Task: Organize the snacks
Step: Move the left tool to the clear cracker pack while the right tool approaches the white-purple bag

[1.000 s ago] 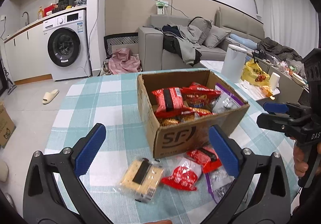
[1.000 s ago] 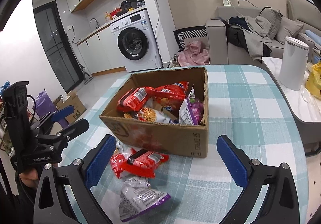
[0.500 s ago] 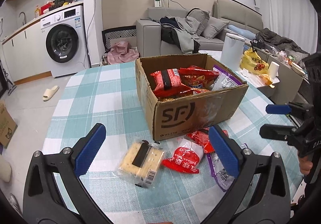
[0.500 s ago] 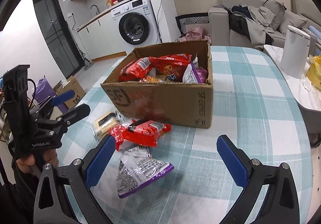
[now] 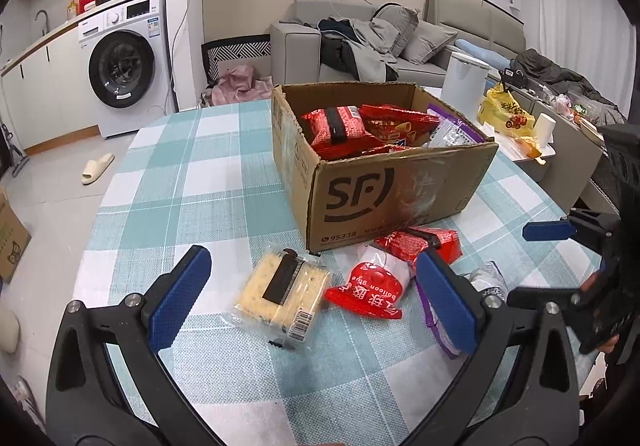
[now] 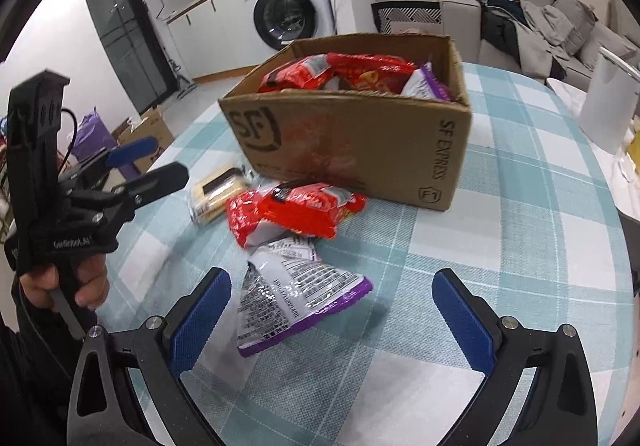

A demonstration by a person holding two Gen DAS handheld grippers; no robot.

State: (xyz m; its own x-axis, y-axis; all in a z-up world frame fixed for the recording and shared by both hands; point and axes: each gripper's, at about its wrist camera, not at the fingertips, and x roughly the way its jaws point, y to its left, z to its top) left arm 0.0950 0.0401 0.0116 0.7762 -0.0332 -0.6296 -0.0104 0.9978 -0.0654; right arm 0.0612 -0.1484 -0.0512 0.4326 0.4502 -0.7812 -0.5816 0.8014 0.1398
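A cardboard SF box (image 5: 400, 182) (image 6: 352, 150) on the checked table holds several red and purple snack bags. In front of it lie a yellow cracker pack (image 5: 282, 292) (image 6: 218, 192), a red-and-white candy bag (image 5: 370, 288), a red snack bag (image 5: 420, 244) (image 6: 300, 210) and a purple-edged silver bag (image 6: 288, 298). My left gripper (image 5: 312, 306) is open and empty, low over the cracker pack and candy bag. My right gripper (image 6: 332, 322) is open and empty, just above the purple bag.
The table's teal checked cloth (image 5: 208, 182) runs to a rounded edge on the left. A white bin (image 6: 608, 106) stands beyond the table's right side. A washing machine (image 5: 124, 66) and sofa (image 5: 360, 38) stand behind.
Both grippers have come down and closer to the loose snacks in front of the box. Both stay open and empty.
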